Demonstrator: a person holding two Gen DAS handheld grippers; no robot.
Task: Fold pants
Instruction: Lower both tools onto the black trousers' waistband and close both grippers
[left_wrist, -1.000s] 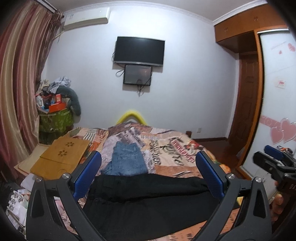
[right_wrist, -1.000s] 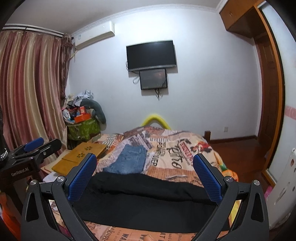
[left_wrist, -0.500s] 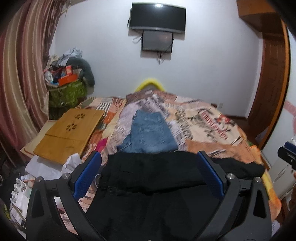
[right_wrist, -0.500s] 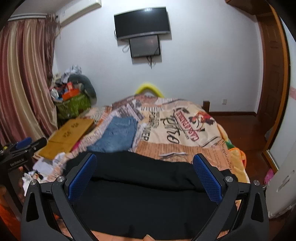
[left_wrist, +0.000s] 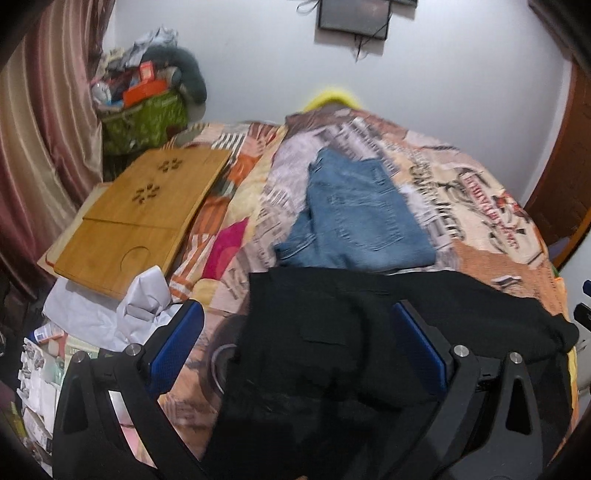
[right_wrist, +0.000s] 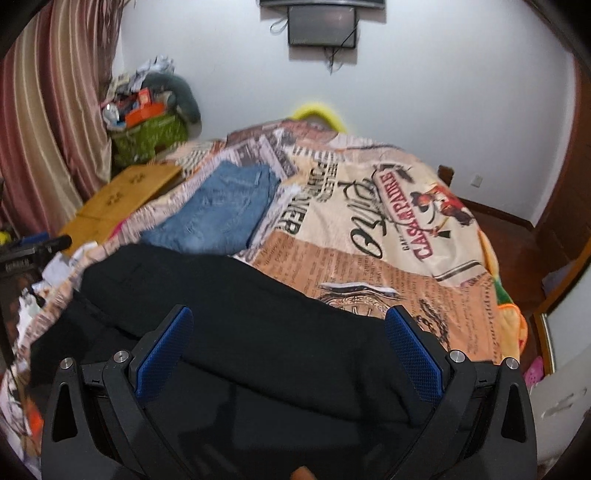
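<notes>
My left gripper (left_wrist: 297, 345) has its jaws spread wide, blue pads (left_wrist: 177, 350) far apart, nothing clamped. It hangs over the black pants (left_wrist: 332, 332); I can't tell if the pads touch the cloth. My right gripper (right_wrist: 288, 354) is the same: jaws wide, blue pads (right_wrist: 413, 360) well apart, gripping nothing, with black fabric filling the gap beneath them. Contact there is unclear too.

The black pants lie across the near edge of the bed (right_wrist: 388, 221), laid sideways, with a raised fold running along their length in the right wrist view. One end drapes toward the bed's right edge in the left wrist view. Both frames are a bit blurred.

Just beyond the pants sits a folded pair of blue jeans (left_wrist: 354, 218), near edge touching or just beside the black cloth. The bed carries a printed newspaper-style cover in orange, cream and red.

Left of the bed: a wooden lap tray (left_wrist: 144, 210) with cut-out patterns, crumpled white paper (left_wrist: 144, 299) near its front corner, and a green basket (left_wrist: 144, 114) piled with clutter. Striped pink curtains (right_wrist: 48, 110) hang on the left. A dark screen (right_wrist: 321, 26) is mounted on the white wall, cables dangling. A wooden door frame (left_wrist: 561, 184) stands at right.
</notes>
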